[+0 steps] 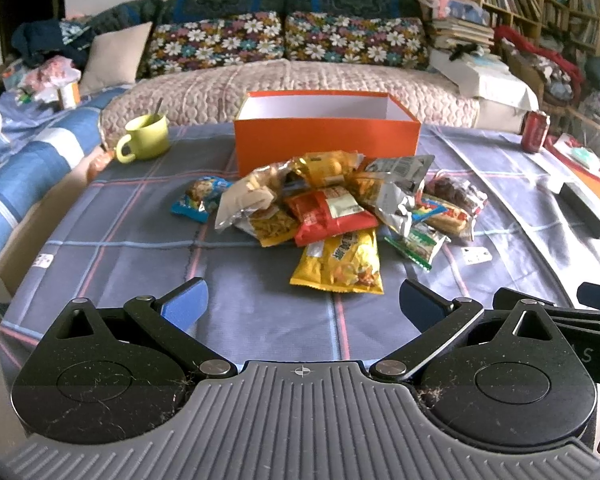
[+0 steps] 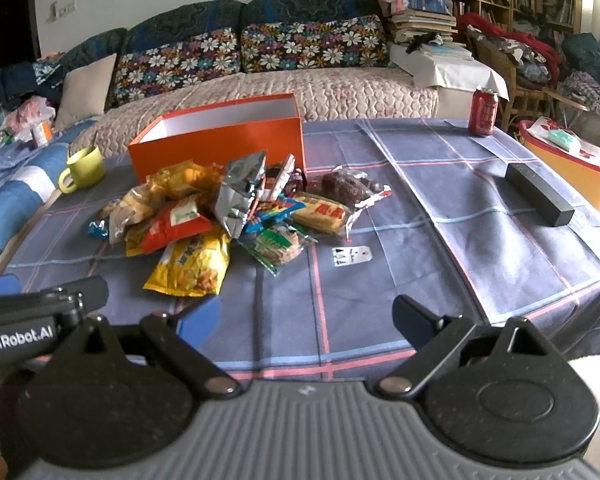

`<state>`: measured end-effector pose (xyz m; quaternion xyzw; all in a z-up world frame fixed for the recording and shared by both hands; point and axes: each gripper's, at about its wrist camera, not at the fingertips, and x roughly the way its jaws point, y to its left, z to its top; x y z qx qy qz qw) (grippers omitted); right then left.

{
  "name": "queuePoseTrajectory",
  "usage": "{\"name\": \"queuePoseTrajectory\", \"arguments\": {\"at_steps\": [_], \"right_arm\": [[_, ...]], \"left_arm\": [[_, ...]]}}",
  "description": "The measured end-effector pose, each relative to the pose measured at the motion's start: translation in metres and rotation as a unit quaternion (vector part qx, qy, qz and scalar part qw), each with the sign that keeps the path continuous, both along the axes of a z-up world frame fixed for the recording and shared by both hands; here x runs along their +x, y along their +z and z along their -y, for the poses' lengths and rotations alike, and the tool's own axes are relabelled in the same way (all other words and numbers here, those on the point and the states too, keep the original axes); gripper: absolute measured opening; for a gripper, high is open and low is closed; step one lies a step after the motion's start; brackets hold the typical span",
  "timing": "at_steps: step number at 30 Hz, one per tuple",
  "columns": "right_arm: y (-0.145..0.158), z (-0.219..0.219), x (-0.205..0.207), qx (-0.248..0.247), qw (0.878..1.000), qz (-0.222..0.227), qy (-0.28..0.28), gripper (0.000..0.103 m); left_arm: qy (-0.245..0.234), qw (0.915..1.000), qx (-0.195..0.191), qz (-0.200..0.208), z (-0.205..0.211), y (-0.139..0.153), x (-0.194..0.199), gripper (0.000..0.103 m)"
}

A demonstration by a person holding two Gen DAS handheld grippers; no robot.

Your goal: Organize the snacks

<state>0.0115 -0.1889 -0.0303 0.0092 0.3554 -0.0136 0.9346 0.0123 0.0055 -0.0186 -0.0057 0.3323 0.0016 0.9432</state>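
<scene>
Table (image 1: pixel 140 216): covered w/ blue plaid cloth; work surface for whole job, everything within reach of both grippers.
Sofa (image 1: pixel 300 80): behind table, not part of job.
Orange box (image 1: pixel 326 136): open top, looks empty inside, stands at far side of table just behind the pile; likely the bin for the snacks, set close so carry is short.
Snack pile (image 1: pixel 332 208): loose heap at table centre, packets overlapping, touching box front; not yet sorted, job judged at start.
Yellow packet (image 1: pixel 342 264): nearest edge of pile, lies flat, only its far end tucked under a red packet; probable first pick.
Left gripper (image 1: pixel 302 300): hovers near table edge, aimed at pile; fingers wide apart, nothing between.
Right gripper (image 2: pixel 306 316): beside left unit, same pose; fingers spread wide, empty.
Green mug (image 1: pixel 146 136): left of box, apart from pile.
Red can (image 2: pixel 484 112): far right corner, well apart from pile.
</scene>
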Motion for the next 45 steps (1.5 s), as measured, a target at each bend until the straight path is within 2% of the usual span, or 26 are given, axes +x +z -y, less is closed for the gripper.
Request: {"name": "queuePoseTrajectory", "arguments": {"at_steps": [37, 45], "right_arm": [[-0.013, 0.000, 0.010, -0.011, 1.000, -0.021, -0.004, 0.093], [-0.016, -0.007, 0.014, -0.008, 1.000, -0.017, 0.002, 0.093]], "left_arm": [[-0.011, 0.9997, 0.005, -0.023, 0.006, -0.017, 0.011, 0.075], [-0.005, 0.9997, -0.009, -0.021, -0.004, -0.022, 0.015, 0.076]]}}
